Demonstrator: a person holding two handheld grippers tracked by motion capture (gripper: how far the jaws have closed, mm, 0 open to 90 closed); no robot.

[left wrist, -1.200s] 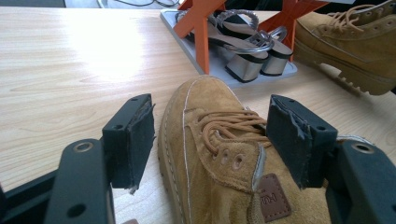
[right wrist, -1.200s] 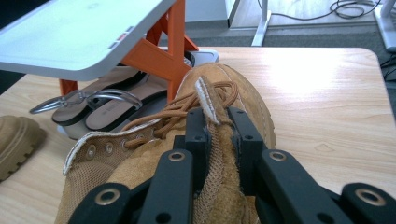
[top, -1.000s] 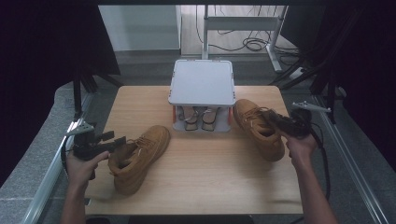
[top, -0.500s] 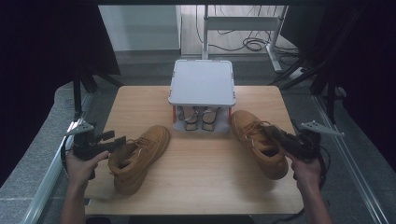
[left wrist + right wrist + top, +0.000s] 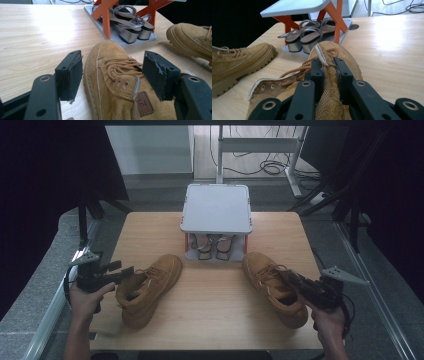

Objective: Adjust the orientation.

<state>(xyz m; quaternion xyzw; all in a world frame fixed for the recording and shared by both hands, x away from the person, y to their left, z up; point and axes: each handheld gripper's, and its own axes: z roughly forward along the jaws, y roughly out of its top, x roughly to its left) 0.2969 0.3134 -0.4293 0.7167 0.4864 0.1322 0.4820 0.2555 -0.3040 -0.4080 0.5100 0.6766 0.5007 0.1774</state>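
Note:
Two tan suede lace-up boots lie on the wooden table. The left boot points toward the rack. My left gripper is at its heel end; in the left gripper view the wide jaws straddle the boot's upper and a thin gap shows beside the left pad. The right boot lies near the front right. My right gripper is shut on the suede edge of its opening, with laces and toe beyond.
A small grey shoe rack with orange legs stands at the table's far middle. A pair of silver block-heel sandals sits on its bottom tray. Bare wood lies between the boots. Cables and a stand are on the floor behind.
My right gripper has pulled the right boot away from the rack toward the near edge. The left gripper and left boot have stayed still.

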